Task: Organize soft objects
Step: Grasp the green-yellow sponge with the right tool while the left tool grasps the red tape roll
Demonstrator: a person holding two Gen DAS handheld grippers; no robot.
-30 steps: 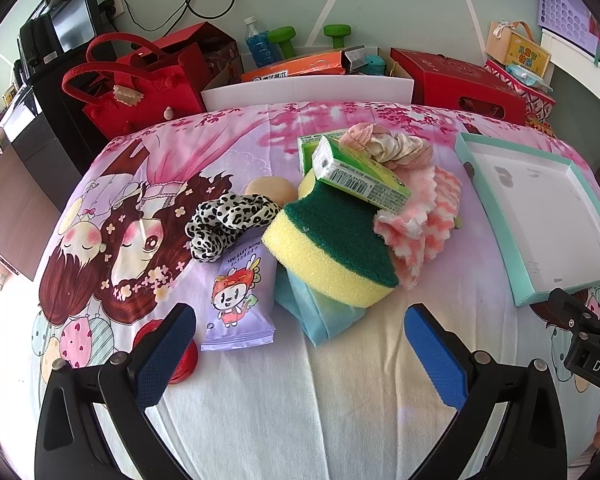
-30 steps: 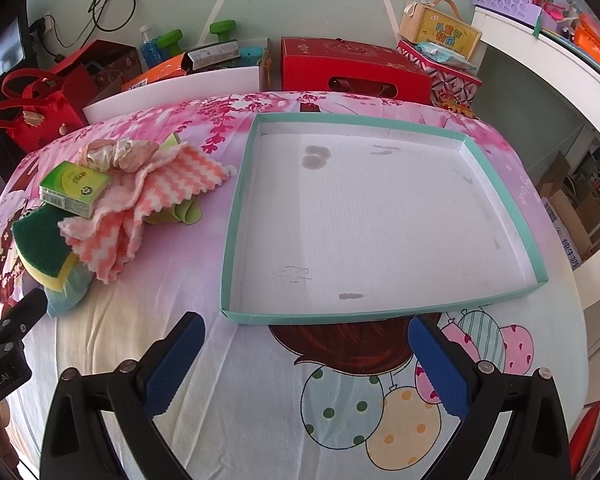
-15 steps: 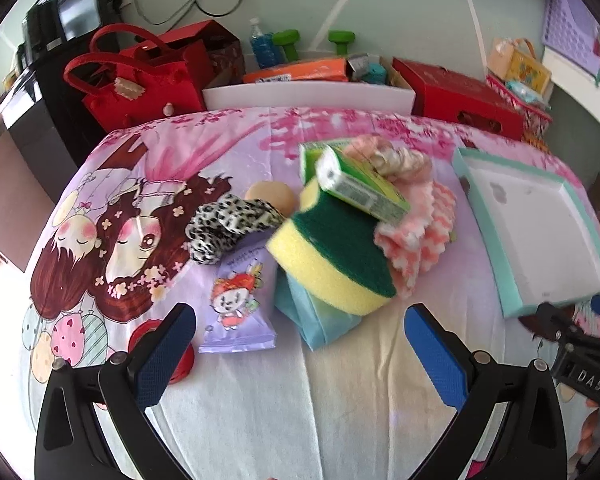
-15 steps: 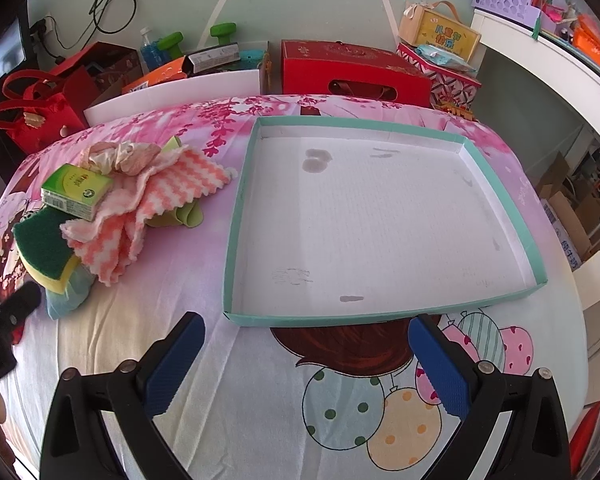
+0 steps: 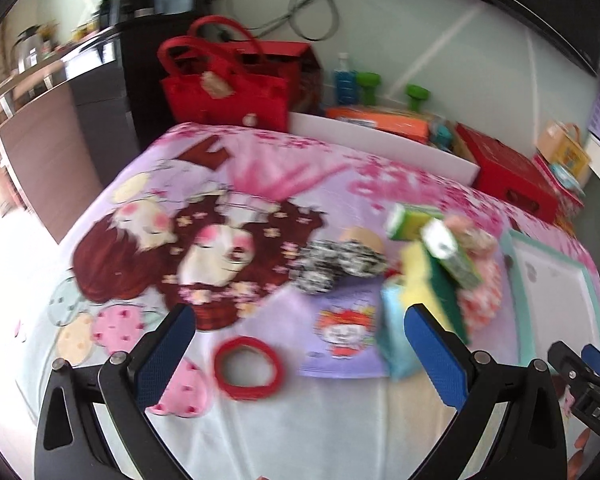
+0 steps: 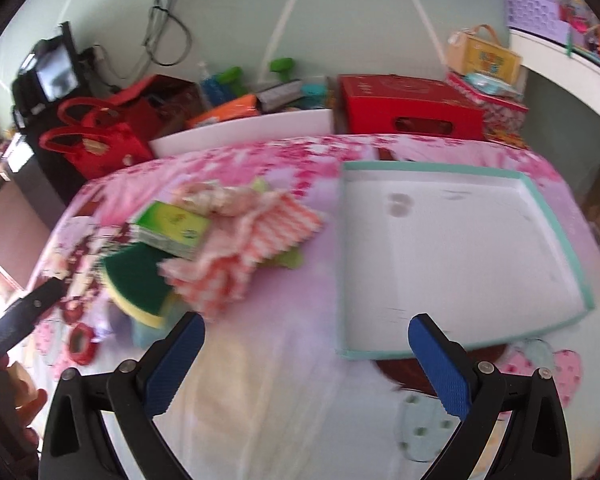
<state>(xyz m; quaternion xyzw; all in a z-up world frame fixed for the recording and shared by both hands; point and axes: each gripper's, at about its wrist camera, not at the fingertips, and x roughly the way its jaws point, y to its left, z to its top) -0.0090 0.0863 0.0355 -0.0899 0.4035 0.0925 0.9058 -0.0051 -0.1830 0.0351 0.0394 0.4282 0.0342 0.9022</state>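
Observation:
A pile lies on the cartoon-print cloth: a green and yellow sponge (image 5: pixel 440 284) (image 6: pixel 138 284), a green box (image 5: pixel 454 258) (image 6: pixel 172 228) on top of it, a pink striped cloth (image 6: pixel 252 252) (image 5: pixel 484 292), a leopard scrunchie (image 5: pixel 338 266), a purple snack packet (image 5: pixel 342 328) and a light blue cloth (image 5: pixel 394 340). A red ring (image 5: pixel 248 368) lies close in front of my left gripper (image 5: pixel 300 352), which is open and empty. My right gripper (image 6: pixel 302 364) is open and empty, between the pile and the teal-rimmed white tray (image 6: pixel 556 220) (image 5: pixel 594 308).
Red bags (image 5: pixel 224 84), a white board (image 5: pixel 380 144), a red box (image 6: pixel 408 106), bottles and green dumbbells crowd the far edge of the table. A dark cabinet (image 5: pixel 96 120) stands at the left. The right gripper's tip shows in the left wrist view (image 5: pixel 592 360).
Both views have swung left and are motion-blurred. The left gripper now faces the red ring and cartoon print. The right gripper has moved toward the pile. Nothing was grasped.

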